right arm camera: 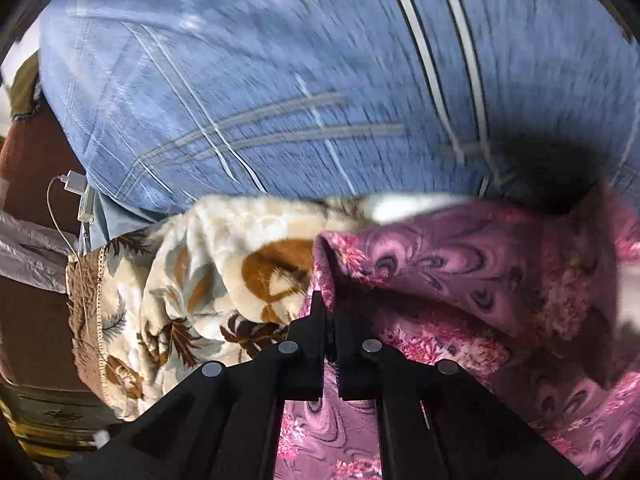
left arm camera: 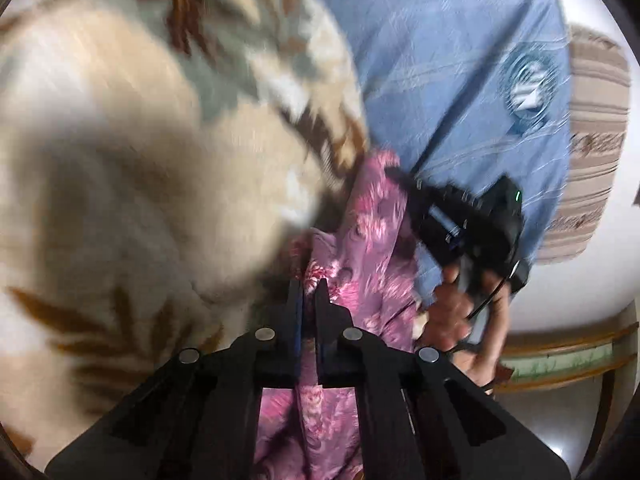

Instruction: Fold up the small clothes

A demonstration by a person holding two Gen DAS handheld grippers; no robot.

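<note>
A pink-purple floral garment (left arm camera: 360,240) hangs stretched between both grippers. My left gripper (left arm camera: 308,286) is shut on one edge of it; the cloth runs down between the fingers. In the left wrist view the right gripper (left arm camera: 404,178) shows further off, held by a hand (left arm camera: 460,308), gripping the cloth's far edge. In the right wrist view my right gripper (right arm camera: 329,300) is shut on the same garment (right arm camera: 480,272), which folds and drapes to the right. The views are motion-blurred.
A cream fleece blanket with brown and grey leaf print (left arm camera: 120,160) (right arm camera: 192,280) lies on a blue bedsheet (left arm camera: 460,60) (right arm camera: 280,80). A striped pillow (left arm camera: 592,140) lies at the bed's edge. A white charger and cable (right arm camera: 76,188) sit at the left.
</note>
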